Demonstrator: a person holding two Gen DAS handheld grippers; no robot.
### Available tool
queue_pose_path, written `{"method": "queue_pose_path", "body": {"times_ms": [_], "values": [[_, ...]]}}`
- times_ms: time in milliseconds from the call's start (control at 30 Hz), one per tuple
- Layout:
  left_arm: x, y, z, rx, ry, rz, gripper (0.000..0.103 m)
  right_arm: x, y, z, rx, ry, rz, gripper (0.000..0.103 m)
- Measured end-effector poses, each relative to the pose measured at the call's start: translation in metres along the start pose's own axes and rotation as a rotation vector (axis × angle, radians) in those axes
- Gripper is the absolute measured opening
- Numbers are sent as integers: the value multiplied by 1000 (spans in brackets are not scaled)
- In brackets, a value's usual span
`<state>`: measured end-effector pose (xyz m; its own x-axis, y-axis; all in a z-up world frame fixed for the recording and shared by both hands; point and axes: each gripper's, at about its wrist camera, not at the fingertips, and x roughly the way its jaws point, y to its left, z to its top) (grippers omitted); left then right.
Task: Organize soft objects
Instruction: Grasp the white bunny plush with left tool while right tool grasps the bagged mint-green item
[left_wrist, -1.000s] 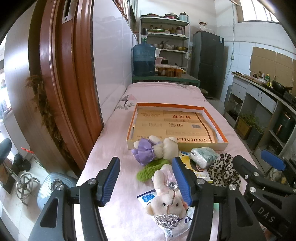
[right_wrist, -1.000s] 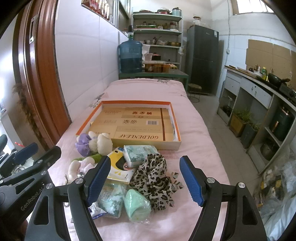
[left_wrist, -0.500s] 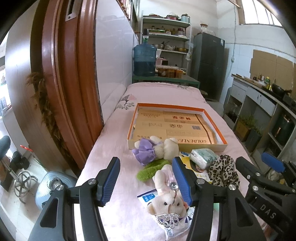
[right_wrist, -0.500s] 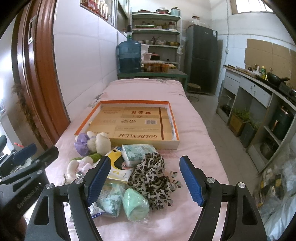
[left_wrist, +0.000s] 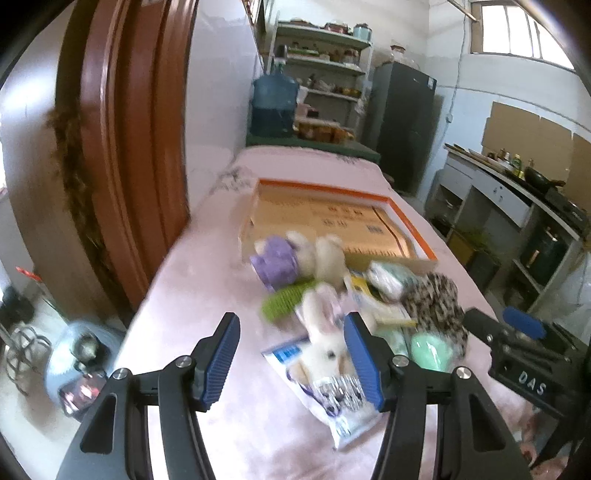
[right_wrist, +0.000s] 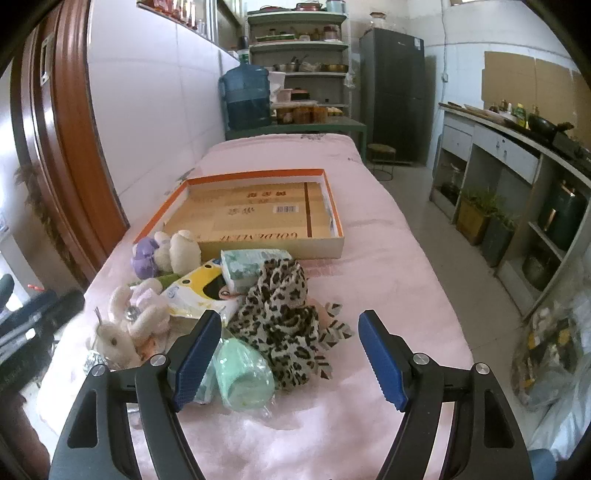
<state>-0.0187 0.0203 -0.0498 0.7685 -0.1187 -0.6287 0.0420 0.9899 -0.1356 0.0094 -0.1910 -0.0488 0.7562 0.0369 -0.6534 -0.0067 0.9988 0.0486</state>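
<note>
Both the left gripper (left_wrist: 291, 356) and the right gripper (right_wrist: 285, 356) hang spread wide and empty over the heap of soft things; the white plush rabbit (left_wrist: 327, 349) lies just ahead of the left one, so I would drop squarely over its body and pinch the stuffing, not the plastic packet (left_wrist: 325, 398) beneath. The leopard-print scarf (right_wrist: 284, 312) and mint roll (right_wrist: 243, 373) lie before the right gripper. Everything rests on a pink-covered counter (right_wrist: 384, 266) before an empty orange-rimmed box (right_wrist: 255, 214), in a kitchen with shelves (right_wrist: 299, 48) and a fridge (right_wrist: 391, 92).
</note>
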Motion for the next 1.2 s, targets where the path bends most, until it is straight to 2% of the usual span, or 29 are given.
{"method": "queue_pose_path", "body": {"times_ms": [267,367,600,767,833,900,933,967,1200], "values": [[12,-19,-2,42,24,-68,59,4,5,-9,-23,1,37,78],[22,-26,0,61,41,-70,59,4,4,-12,-16,5,63,78],[45,-27,0,74,86,-46,59,20,7,-24,-29,77,106,78],[53,-20,-2,54,97,-78,59,35,7,-30,-24,119,105,78],[55,-17,-3,40,99,-106,53,38,8,-31,-25,125,112,77],[56,-13,-4,30,96,-128,49,42,9,-32,-31,128,128,62],[56,-12,-5,29,92,-134,48,42,9,-33,-31,127,141,49],[56,-12,-5,31,88,-135,47,42,9,-33,-29,128,156,46],[52,-12,-6,30,72,-143,42,40,10,-32,-33,131,176,42]]}}
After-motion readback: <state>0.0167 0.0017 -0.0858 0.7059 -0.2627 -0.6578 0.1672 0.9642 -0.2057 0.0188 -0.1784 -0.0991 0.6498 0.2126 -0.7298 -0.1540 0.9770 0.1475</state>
